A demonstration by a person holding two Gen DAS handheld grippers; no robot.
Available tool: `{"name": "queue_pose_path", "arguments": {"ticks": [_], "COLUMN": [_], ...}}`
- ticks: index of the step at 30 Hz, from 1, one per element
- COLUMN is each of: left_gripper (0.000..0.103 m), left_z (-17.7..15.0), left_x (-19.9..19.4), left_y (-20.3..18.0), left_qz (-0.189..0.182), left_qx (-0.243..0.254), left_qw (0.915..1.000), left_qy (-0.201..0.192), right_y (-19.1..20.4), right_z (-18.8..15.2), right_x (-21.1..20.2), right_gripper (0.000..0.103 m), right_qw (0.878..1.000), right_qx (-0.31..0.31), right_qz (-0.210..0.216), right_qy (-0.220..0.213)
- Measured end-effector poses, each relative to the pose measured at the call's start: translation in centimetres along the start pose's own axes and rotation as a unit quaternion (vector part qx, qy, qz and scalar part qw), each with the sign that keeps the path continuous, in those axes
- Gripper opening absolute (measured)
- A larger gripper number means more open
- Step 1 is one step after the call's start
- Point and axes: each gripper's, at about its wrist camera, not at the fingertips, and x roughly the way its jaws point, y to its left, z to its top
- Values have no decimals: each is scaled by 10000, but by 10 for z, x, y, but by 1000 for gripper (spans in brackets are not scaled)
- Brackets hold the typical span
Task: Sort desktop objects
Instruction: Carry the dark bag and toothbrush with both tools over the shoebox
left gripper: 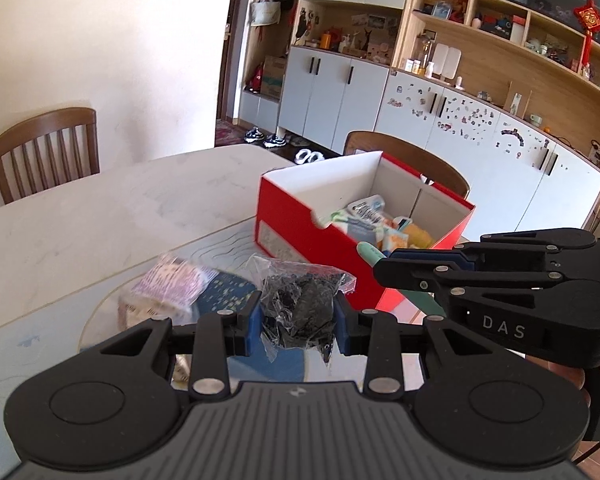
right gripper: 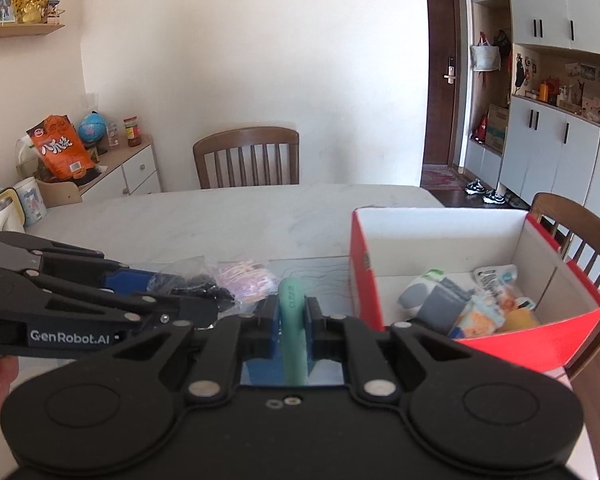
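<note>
Left claw [left gripper: 298, 322] grips a clear bag of, seemingly, black bits [left gripper: 300, 304].

Both cameras sit low over the marble table [left gripper: 100, 208], each close behind its own fingers. The left wrist view faces the cabinets, the right wrist view the white wall. Both show the red box [left gripper: 300, 232] [right gripper: 364, 280] and the other gripper.
</note>
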Motion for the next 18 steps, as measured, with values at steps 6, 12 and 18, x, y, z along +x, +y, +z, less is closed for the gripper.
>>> {"name": "queue_pose_path", "arguments": {"ticks": [6,12,18], "left_gripper": [34,34,34], "left_z": [12,25,39], "left_x": [11,27,47], "left_y": [-15,-33,-47], "left_qz": [-72,-115,-118], "left_qx": [12,72,84], "left_qw": [10000,9999,9998], "left_qy": [-46,-81,-95], "right_y": [-21,-45,-69], "right_z": [7,13,17], "right_x": [-5,-5,-1], "right_gripper": [11,11,11], "right_qw": [10000,9999,9997], "right_qx": [-10,-3,-57], "right_qz": [-88,-161,-202], "right_qy": [-24,36,88]}}
